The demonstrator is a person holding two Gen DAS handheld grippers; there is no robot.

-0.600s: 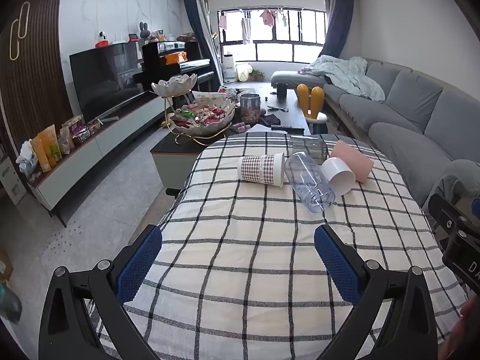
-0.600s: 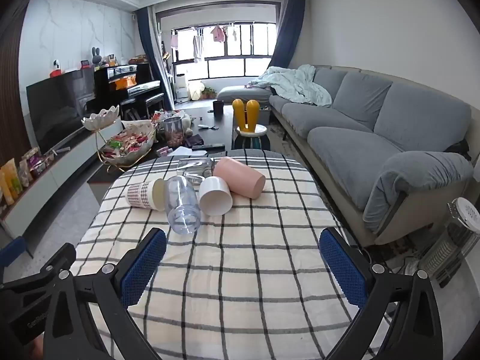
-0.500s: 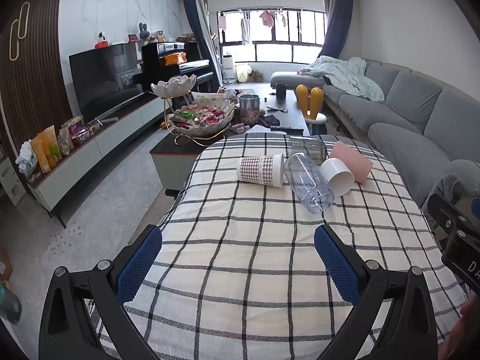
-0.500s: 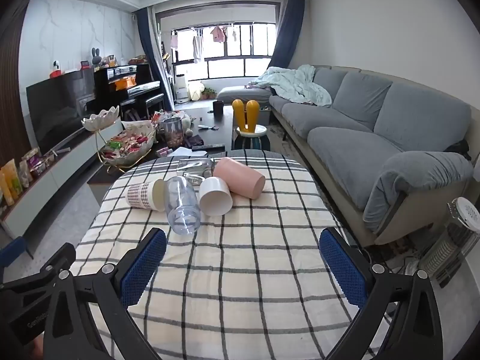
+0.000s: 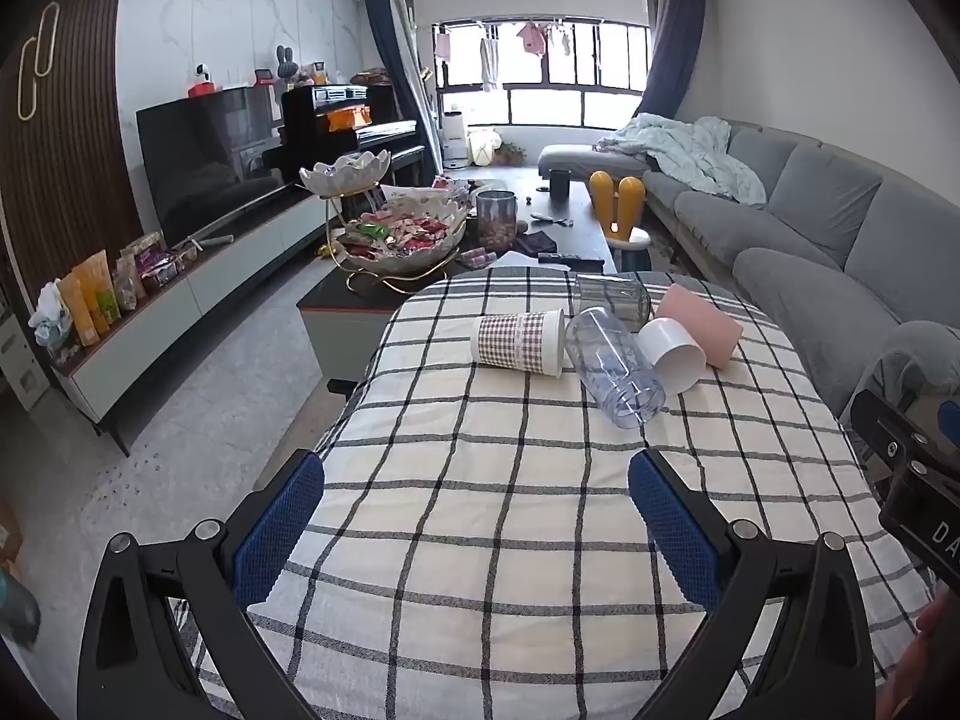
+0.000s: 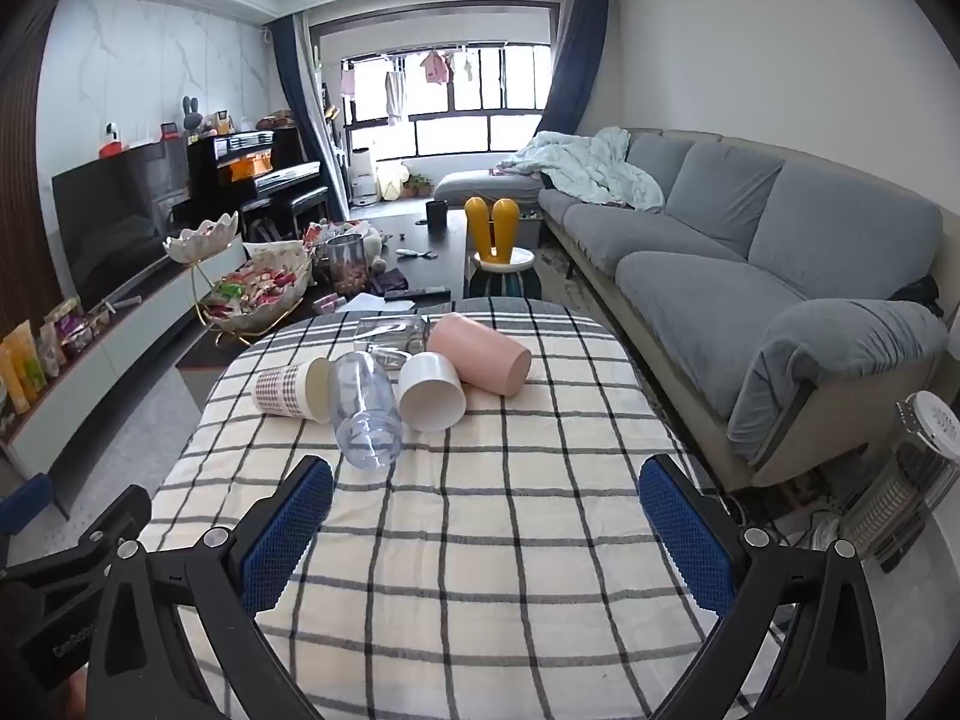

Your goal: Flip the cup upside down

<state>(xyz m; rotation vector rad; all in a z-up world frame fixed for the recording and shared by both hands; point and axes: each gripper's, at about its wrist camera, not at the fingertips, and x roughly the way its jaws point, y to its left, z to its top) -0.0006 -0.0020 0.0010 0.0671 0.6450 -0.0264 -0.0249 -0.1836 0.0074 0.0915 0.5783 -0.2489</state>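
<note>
Several cups lie on their sides at the far end of the checked tablecloth: a checked paper cup, a clear plastic cup, a white cup, a pink cup and a clear glass behind them. My left gripper is open and empty over the near cloth. My right gripper is open and empty, also well short of the cups.
A dark coffee table with a snack bowl and a jar stands beyond the table. A grey sofa runs along the right, a TV unit along the left. A heater stands on the floor at the right.
</note>
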